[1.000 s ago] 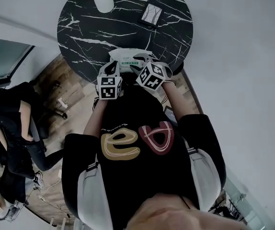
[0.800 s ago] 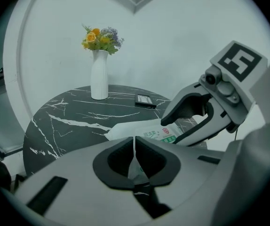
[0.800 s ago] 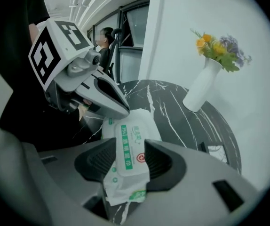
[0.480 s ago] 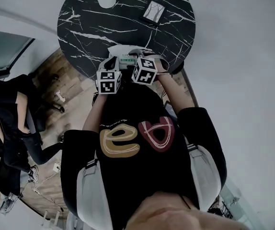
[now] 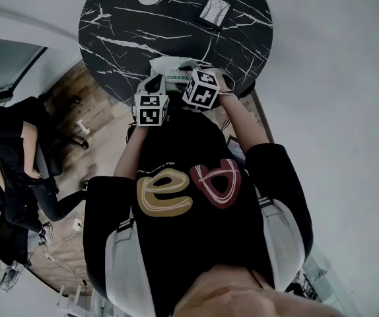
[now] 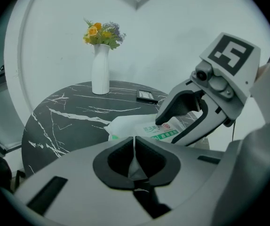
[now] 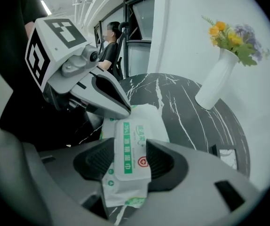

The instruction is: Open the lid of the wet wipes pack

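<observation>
The white wet wipes pack (image 5: 173, 75) with green print lies at the near edge of the round black marble table (image 5: 130, 25). My left gripper (image 6: 134, 145) is shut on a thin white edge of the pack (image 6: 139, 126), to the pack's left. My right gripper (image 7: 128, 146) points steeply down over the pack (image 7: 131, 149). Its jaws stand wide and are closing, with the pack's flat lid (image 7: 129, 138) lying between the pads. I cannot see the pads pressing on it. The lid lies flat. In the head view both marker cubes sit side by side just short of the pack.
A white vase (image 6: 100, 69) with yellow and purple flowers stands at the table's far side, and a small dark framed object (image 5: 214, 10) lies to its right. People sit at the left on the wooden floor (image 5: 18, 157). A pale wall curves behind the table.
The right gripper's cube has rolled and edged closer to the pack and the left gripper. The left gripper has kept its place on the pack's edge.
</observation>
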`<move>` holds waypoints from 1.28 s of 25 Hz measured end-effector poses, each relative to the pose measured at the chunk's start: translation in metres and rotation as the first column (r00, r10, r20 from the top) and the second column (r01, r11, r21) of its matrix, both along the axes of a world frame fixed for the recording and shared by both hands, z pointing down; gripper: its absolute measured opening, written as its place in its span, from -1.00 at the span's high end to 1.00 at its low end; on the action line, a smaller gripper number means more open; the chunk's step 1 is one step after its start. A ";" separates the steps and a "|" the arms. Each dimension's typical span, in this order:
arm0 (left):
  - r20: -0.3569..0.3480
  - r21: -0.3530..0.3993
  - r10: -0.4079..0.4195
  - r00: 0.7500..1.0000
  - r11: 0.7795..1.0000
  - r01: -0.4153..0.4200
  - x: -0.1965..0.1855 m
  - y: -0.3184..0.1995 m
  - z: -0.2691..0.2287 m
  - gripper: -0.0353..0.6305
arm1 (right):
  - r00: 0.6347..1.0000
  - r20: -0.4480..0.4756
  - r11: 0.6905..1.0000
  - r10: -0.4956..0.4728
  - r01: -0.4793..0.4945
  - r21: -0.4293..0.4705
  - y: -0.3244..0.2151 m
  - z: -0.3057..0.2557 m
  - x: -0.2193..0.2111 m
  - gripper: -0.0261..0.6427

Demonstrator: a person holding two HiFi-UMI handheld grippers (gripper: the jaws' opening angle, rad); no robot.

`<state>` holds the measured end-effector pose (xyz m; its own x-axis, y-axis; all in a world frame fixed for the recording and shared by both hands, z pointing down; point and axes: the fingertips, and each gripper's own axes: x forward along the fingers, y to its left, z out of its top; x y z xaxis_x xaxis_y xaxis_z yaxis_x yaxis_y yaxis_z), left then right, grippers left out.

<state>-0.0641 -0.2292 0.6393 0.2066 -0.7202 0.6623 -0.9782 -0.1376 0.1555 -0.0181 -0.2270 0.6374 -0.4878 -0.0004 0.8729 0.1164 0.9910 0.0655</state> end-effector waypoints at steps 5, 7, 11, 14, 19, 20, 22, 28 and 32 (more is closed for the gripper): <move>-0.009 -0.006 0.006 1.000 1.000 -0.006 0.000 0.001 0.003 0.82 | 1.000 0.002 0.997 0.009 -0.009 -0.072 -0.002 0.000 0.000 0.28; -0.008 -0.007 0.010 1.000 1.000 -0.010 0.000 0.001 0.004 0.82 | 1.000 0.001 0.995 0.012 -0.011 -0.100 -0.003 -0.001 -0.001 0.28; 0.053 -0.012 0.054 0.997 0.998 -0.054 0.001 0.002 0.007 0.83 | 1.000 0.012 0.992 0.017 -0.015 -0.123 -0.003 -0.002 -0.001 0.28; 0.092 0.012 0.084 0.992 0.996 -0.085 0.002 -0.001 0.005 0.83 | 0.998 0.032 0.984 0.057 -0.050 -0.173 -0.003 0.000 0.000 0.28; 0.085 0.020 0.087 0.993 0.996 -0.089 0.001 -0.004 0.005 0.83 | 0.995 0.053 0.967 0.081 -0.066 -0.246 -0.007 0.000 -0.001 0.28; 0.084 0.020 0.084 0.993 0.996 -0.086 0.001 -0.004 0.006 0.83 | 0.996 0.050 0.969 0.075 -0.061 -0.240 -0.007 0.000 -0.001 0.28; 0.077 0.004 0.080 0.994 0.997 -0.080 0.001 -0.002 0.008 0.83 | 0.997 0.042 0.972 0.063 -0.052 -0.227 -0.006 -0.002 0.000 0.28; 0.070 0.008 0.076 0.995 0.997 -0.077 0.001 -0.002 0.006 0.83 | 0.998 0.045 0.980 0.037 -0.027 -0.198 -0.003 -0.010 0.001 0.34; 0.074 0.017 0.076 0.994 0.997 -0.077 0.002 -0.002 0.006 0.83 | 0.996 0.069 0.991 -0.054 0.061 -0.115 0.005 -0.019 0.000 0.50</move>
<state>-0.0620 -0.2311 0.6456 0.2133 -0.7176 0.6630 -0.9733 -0.2147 0.0808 -0.0181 -0.2224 0.6184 -0.5401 0.1298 0.8315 0.1727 0.9841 -0.0414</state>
